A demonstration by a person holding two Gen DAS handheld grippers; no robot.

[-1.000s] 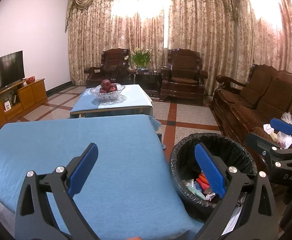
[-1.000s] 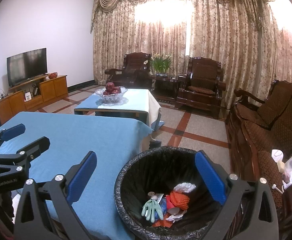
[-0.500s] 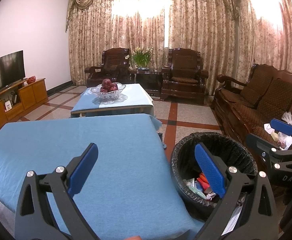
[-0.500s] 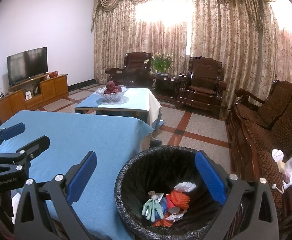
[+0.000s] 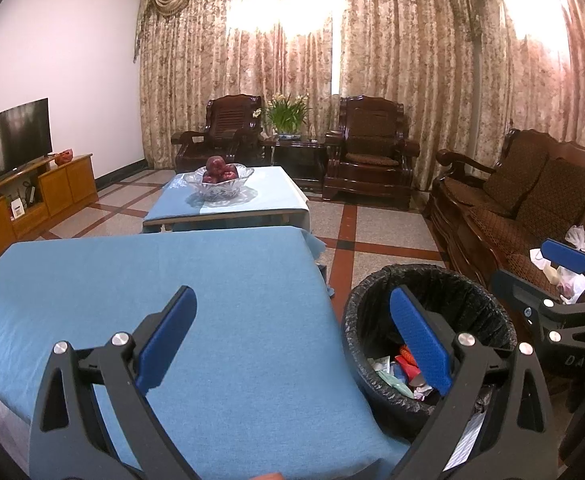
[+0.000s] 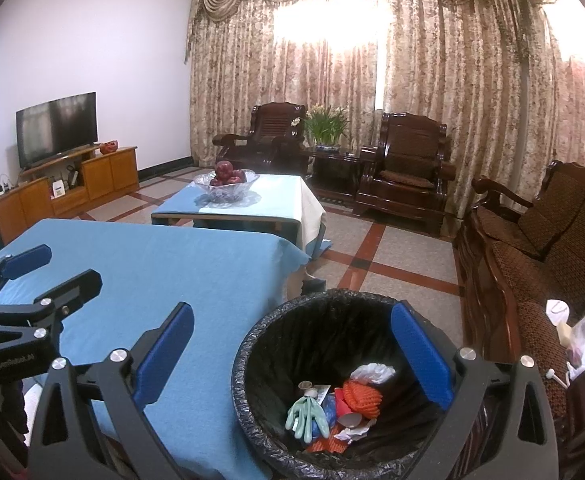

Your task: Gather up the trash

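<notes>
Nothing has shifted noticeably since the earlier frames. We hold the left hand-held gripper (image 5: 292, 344) and right hand-held gripper (image 6: 292, 354) agape, both empty. Trash sits inside the round black-lined bin (image 6: 252, 364), lower centre, beside the blue-clothed table (image 6: 172, 264).

We are in a home living room. Evidence: a flat television (image 6: 56, 128) on a low wooden cabinet (image 6: 66, 194) along the white wall; two carved dark-wood armchairs (image 6: 406, 170) flanking a potted plant (image 6: 326, 124); a matching cushioned sofa (image 5: 524, 200) on the right; heavy patterned curtains (image 5: 392, 64) with a swagged valance over the windows. A glass bowl of red fruit (image 6: 226, 184) sits on a cloth-covered coffee table (image 6: 264, 204). Floor is tiled.
</notes>
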